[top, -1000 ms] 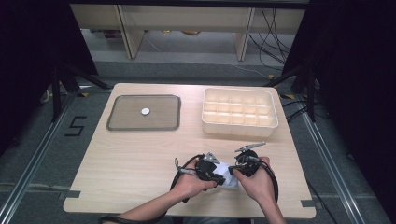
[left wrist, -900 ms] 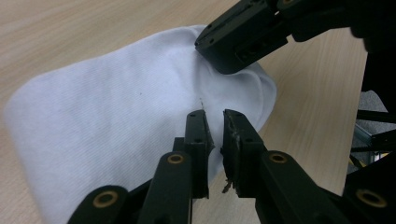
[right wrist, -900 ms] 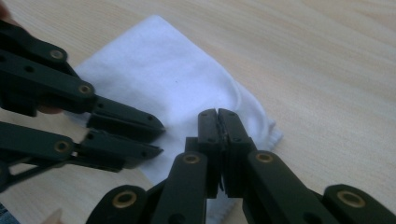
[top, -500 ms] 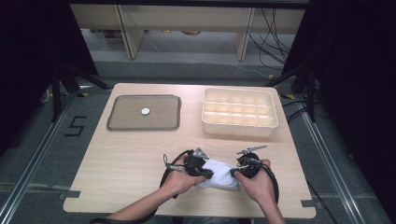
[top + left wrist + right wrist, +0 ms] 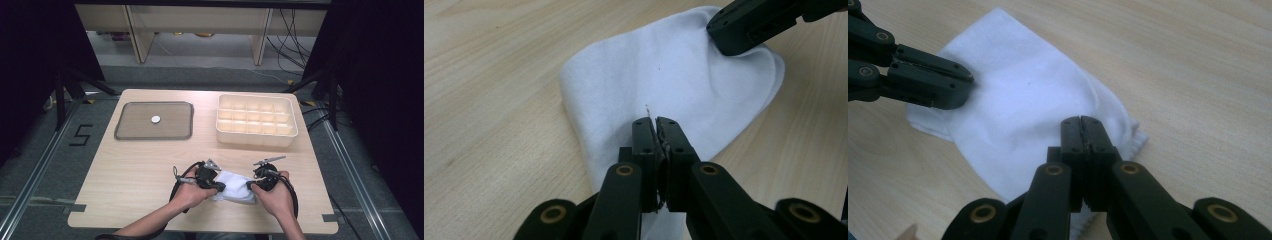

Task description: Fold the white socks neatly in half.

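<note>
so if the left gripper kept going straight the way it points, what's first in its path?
The left gripper is shut on the white cloth and points along it toward the right gripper, clamped on the cloth's far end. It would likely meet that gripper first, though depth is hard to judge.

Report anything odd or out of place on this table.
Nothing stands out. The white cloth lies flat between both tongs, the tray holds one small white disc, and the compartment box sits squarely.
</note>
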`<state>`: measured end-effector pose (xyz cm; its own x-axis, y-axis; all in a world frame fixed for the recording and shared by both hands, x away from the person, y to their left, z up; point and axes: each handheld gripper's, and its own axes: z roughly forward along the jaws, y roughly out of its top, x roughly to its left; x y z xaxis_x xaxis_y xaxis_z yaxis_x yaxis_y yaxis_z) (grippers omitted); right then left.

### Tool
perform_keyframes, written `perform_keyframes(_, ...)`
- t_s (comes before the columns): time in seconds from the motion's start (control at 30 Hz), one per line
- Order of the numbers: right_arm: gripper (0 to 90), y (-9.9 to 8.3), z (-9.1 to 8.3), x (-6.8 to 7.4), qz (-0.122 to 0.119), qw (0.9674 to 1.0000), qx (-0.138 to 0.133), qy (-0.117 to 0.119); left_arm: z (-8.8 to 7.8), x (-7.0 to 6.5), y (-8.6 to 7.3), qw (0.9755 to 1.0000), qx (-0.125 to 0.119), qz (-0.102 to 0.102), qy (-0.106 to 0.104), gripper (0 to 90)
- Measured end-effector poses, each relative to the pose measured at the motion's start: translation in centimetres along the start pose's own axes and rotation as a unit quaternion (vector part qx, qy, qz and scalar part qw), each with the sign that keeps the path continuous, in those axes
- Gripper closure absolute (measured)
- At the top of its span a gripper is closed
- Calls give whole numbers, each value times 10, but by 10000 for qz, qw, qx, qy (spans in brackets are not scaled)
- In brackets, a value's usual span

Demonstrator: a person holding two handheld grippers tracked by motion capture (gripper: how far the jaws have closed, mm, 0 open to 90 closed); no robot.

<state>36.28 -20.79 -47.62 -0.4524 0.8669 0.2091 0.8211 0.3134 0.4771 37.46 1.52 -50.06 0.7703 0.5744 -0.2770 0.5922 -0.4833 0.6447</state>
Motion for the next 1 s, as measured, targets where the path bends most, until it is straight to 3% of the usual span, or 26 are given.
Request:
perform_keyframes(0.03, 895, 0, 0, -1, -11, 10000, 0, 63, 0, 0, -1, 10000, -3, 27, 29, 871)
perform_keyframes(0.07, 895, 0, 0, 0, 50, 10000, 39, 71, -2, 4, -1, 9996, 171, 230, 33, 875)
perform_keyframes(0.27, 898, 0, 2, -3, 16, 10000, 16, 67, -3, 4, -2, 9995, 167, 256, 45, 877)
perform_keyframes(0.33, 898, 0, 1, -2, 85, 9999, 16, 107, -2, 2, -2, 9999, -76, 61, -59, 857)
perform_keyframes(0.47, 865, -1, 1, -4, 76, 9998, -26, 163, -9, 1, -1, 9997, -186, 135, -41, 800)
perform_keyframes(0.57, 817, -1, -5, -3, 149, 9996, -138, 206, -17, 1, 2, 9992, -365, 159, 2, 742)
perform_keyframes(0.63, 807, 0, -17, -1, 258, 9981, -531, 191, -25, 5, 5, 9983, -558, 162, 92, 639)
perform_keyframes(0.67, 807, 0, -17, -1, 258, 9981, -531, 191, -25, 5, 5, 9983, -558, 162, 92, 602)
perform_keyframes(0.7, 791, 2, -25, -5, 277, 9976, -629, 68, -31, 8, 7, 9973, -706, 55, 170, 558)
perform_keyframes(0.8, 770, 4, -29, -9, 272, 9968, -743, 87, -35, 13, 8, 9971, -717, 47, 257, 459)
perform_keyframes(0.83, 747, 4, -30, -14, 301, 9960, -840, -17, -40, 19, 7, 9964, -745, 40, 402, 447)
perform_keyframes(0.93, 736, 3, -34, -20, 416, 9956, -842, -44, -41, 23, 6, 9958, -824, -101, 388, 433)
perform_keyframes(0.97, 736, 1, -34, -21, 499, 9940, -974, -54, -42, 27, 5, 9958, -820, -185, 373, 432)
perform_keyframes(1.0, 733, 0, -34, -25, 435, 9932, -1075, -80, -42, 28, 4, 9959, -812, -165, 358, 429)
